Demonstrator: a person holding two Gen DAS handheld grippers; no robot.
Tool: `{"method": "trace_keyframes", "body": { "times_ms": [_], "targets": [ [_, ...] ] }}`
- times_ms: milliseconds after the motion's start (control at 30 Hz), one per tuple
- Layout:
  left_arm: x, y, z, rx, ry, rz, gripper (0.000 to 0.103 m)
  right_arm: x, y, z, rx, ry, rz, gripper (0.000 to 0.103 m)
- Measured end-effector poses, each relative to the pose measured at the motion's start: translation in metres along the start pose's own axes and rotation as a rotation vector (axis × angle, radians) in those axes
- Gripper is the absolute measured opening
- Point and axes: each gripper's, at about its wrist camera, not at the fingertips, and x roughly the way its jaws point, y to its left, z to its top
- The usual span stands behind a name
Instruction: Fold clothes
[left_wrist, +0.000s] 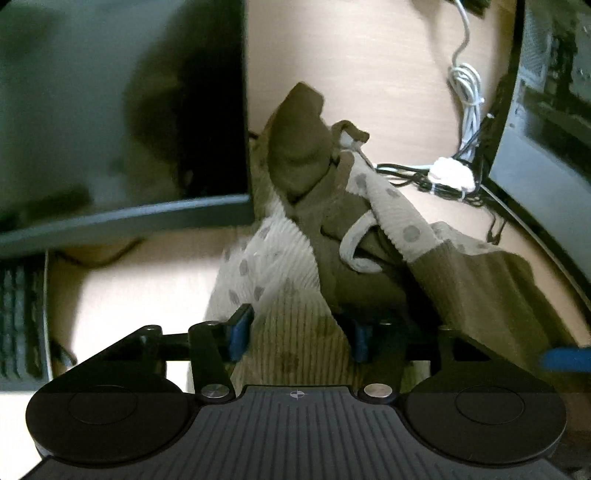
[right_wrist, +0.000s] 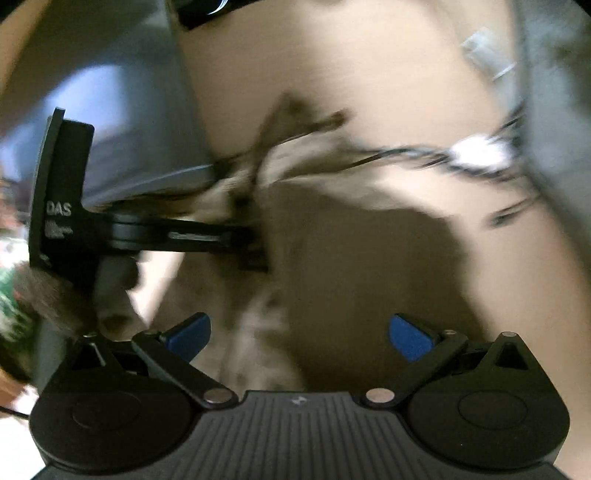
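Note:
A brown and cream ribbed garment with grey dots (left_wrist: 332, 221) lies bunched on the wooden desk (left_wrist: 369, 55). My left gripper (left_wrist: 299, 332) has its blue pads either side of a fold of this cloth and grips it. In the blurred right wrist view the same garment (right_wrist: 332, 258) lies below my right gripper (right_wrist: 299, 332), whose blue pads stand wide apart with nothing between them. The left gripper's body (right_wrist: 147, 236) shows at the left of that view, on the cloth.
A dark monitor (left_wrist: 110, 110) stands at the left and another screen (left_wrist: 546, 147) at the right. White and black cables (left_wrist: 454, 173) lie behind the garment. A keyboard (left_wrist: 22, 317) sits at the far left.

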Motion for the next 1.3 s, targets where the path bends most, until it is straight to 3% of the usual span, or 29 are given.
{"method": "trace_keyframes", "body": {
  "times_ms": [67,167,367,467,533,667,700,733,800,900,967,1033,1067,1100,1133,1200,1233,1300],
  "targets": [
    [0.006,0.001,-0.002,-0.005,0.017,0.012,0.026,0.007,-0.007,-0.005,0.024,0.031,0.062,0.103],
    [0.001,0.004,-0.011,-0.014,0.045,0.009,0.01,0.002,-0.013,-0.014,0.043,0.067,0.131,0.103],
    [-0.052,0.019,-0.05,-0.042,0.107,-0.065,0.008,-0.037,-0.024,-0.04,0.119,0.17,0.259,0.103],
    [-0.079,0.027,-0.07,-0.055,0.138,-0.102,0.008,-0.063,-0.018,-0.061,0.081,0.234,0.256,0.103],
    [-0.097,0.032,-0.083,-0.064,0.158,-0.127,0.013,-0.073,-0.008,-0.069,0.043,0.249,0.205,0.103],
    [-0.132,0.042,-0.109,-0.082,0.199,-0.176,0.044,-0.07,0.016,-0.071,-0.008,0.258,0.082,0.103],
    [-0.138,0.044,-0.114,-0.081,0.205,-0.184,0.056,-0.065,0.024,-0.068,-0.045,0.282,0.046,0.103],
    [-0.136,0.042,-0.112,-0.058,0.194,-0.171,0.061,-0.061,0.032,-0.064,-0.087,0.312,0.009,0.103],
    [-0.131,0.039,-0.109,-0.012,0.172,-0.146,0.072,-0.072,0.046,-0.058,-0.131,0.258,-0.034,0.103],
    [-0.123,0.034,-0.105,0.058,0.139,-0.107,0.077,-0.086,0.081,-0.046,-0.361,0.118,-0.156,0.103],
    [-0.118,0.031,-0.102,0.104,0.117,-0.082,0.077,-0.077,0.104,-0.045,-0.591,0.076,-0.259,0.103],
    [-0.113,0.027,-0.099,0.15,0.095,-0.056,0.075,-0.051,0.114,-0.042,-0.823,0.088,-0.345,0.102],
    [-0.11,0.027,-0.098,0.169,0.084,-0.036,0.075,-0.036,0.111,-0.035,-0.922,0.063,-0.433,0.102],
    [-0.108,0.034,-0.095,0.176,0.074,0.012,0.076,-0.024,0.102,-0.02,-0.971,-0.003,-0.579,0.102],
    [-0.106,0.041,-0.093,0.182,0.064,0.061,0.076,-0.018,0.089,0.0,-0.947,-0.089,-0.74,0.102],
    [-0.103,0.057,-0.089,0.17,0.057,0.135,0.076,-0.039,0.067,0.037,-0.72,-0.219,-0.86,0.102],
    [-0.102,0.066,-0.087,0.154,0.057,0.165,0.077,-0.051,0.056,0.055,-0.595,-0.279,-0.902,0.102],
    [-0.105,0.081,-0.084,0.125,0.045,0.233,0.077,-0.076,0.046,0.055,-0.469,-0.308,-0.843,0.102]
  ]
}}
